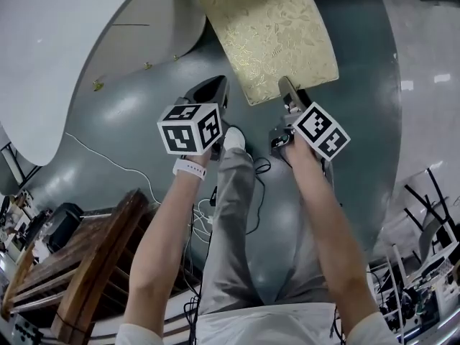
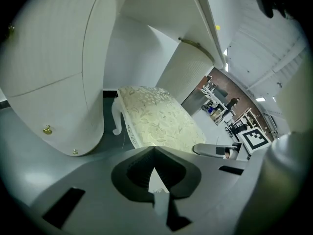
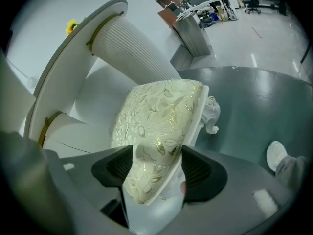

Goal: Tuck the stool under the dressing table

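Note:
The stool [image 1: 269, 31], with a gold floral cushion and a white frame, stands partly under the white dressing table [image 1: 72, 42]. My right gripper [image 1: 286, 86] is shut on the stool's near corner. In the right gripper view the cushion edge [image 3: 156, 116] fills the space between the jaws of the right gripper [image 3: 154, 168]. My left gripper [image 1: 210, 87] hovers just left of the stool's near edge, shut with nothing in it. In the left gripper view the left gripper [image 2: 154, 149] has its pads together, with the stool [image 2: 156, 121] and the table's curved front [image 2: 54, 82] beyond them.
A dark wooden piece of furniture [image 1: 86, 264] stands at the lower left. Cables [image 1: 248, 192] trail over the grey floor by the person's leg and white shoe [image 1: 233, 139]. Chairs and metal frames [image 1: 424, 250] crowd the lower right. The table's ribbed white pedestal [image 3: 132, 48] rises behind the stool.

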`<state>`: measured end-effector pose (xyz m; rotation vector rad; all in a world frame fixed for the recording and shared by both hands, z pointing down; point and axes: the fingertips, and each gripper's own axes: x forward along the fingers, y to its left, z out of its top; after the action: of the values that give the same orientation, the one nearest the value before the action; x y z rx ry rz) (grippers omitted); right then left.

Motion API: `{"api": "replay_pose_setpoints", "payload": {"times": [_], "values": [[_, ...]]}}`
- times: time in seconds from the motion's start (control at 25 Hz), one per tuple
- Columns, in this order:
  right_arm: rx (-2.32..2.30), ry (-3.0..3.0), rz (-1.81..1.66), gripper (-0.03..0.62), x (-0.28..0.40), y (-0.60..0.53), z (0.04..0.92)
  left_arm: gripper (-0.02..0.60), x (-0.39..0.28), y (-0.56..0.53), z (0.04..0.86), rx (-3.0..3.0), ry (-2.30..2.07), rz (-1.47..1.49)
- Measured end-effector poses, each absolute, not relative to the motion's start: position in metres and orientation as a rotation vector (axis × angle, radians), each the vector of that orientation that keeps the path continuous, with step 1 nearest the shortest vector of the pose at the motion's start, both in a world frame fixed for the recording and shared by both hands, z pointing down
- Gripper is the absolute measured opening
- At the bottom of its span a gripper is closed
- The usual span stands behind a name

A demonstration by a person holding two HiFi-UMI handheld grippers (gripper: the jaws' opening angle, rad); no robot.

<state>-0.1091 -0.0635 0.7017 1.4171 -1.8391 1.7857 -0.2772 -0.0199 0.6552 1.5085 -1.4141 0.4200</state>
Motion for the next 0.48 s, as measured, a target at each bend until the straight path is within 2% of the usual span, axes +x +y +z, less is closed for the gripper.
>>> {"api": "replay_pose_setpoints", "payload": {"times": [0.48], "values": [[1.385, -1.894, 1.811, 0.325, -0.141, -0.086, 0.7, 0.011, -0.276, -0.021, 0.646, 1.542, -1.409, 0.398]]}}
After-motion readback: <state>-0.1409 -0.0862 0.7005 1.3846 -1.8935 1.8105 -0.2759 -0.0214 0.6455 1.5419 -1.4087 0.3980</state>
